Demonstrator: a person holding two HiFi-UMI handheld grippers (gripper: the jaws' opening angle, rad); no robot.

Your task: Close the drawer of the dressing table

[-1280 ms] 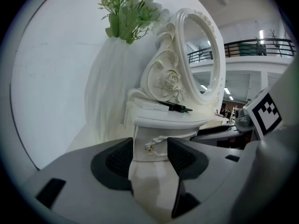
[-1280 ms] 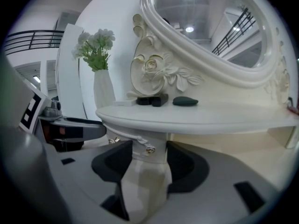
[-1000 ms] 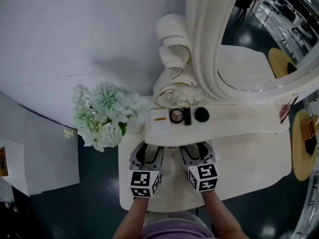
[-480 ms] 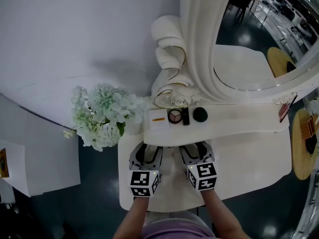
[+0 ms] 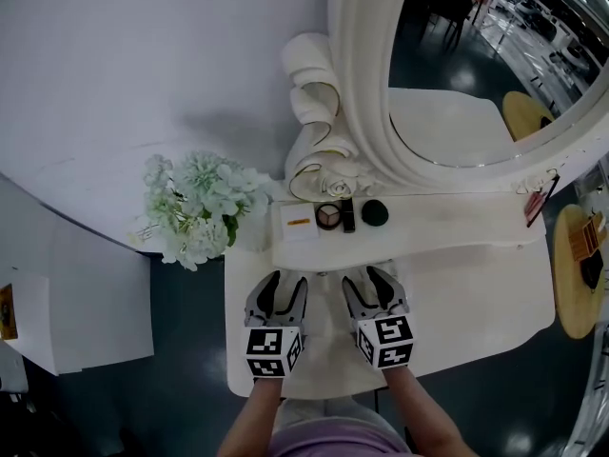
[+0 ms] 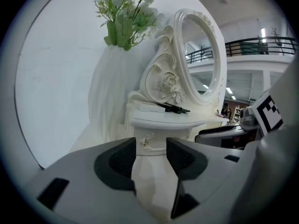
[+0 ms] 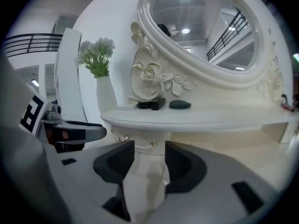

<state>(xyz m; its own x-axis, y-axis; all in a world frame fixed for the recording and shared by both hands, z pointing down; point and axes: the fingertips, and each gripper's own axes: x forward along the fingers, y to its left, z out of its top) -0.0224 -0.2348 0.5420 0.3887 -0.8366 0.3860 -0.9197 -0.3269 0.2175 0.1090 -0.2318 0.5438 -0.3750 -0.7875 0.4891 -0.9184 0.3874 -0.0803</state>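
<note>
Left gripper (image 5: 288, 282), in my left hand, has its jaws spread with nothing pinched. The right gripper (image 5: 363, 279) just beside it is also spread and empty, though its jaws have just been closing a little. Both are over the front middle of the white dressing table (image 5: 476, 293), pointing toward its back edge, where a large oval mirror (image 5: 476, 84) in a carved white frame rises. White flowers (image 5: 195, 208) stand just beside the left end of the raised shelf (image 5: 447, 234). The drawer (image 7: 145, 141) sits tucked under that shelf's front edge, its small knob (image 7: 153, 142) apart from the jaws. On the shelf's left end lie a white box (image 5: 298, 223), an open compact (image 5: 327, 216), a black tube (image 5: 348, 215) and a dark green oval (image 5: 374, 213).
</note>
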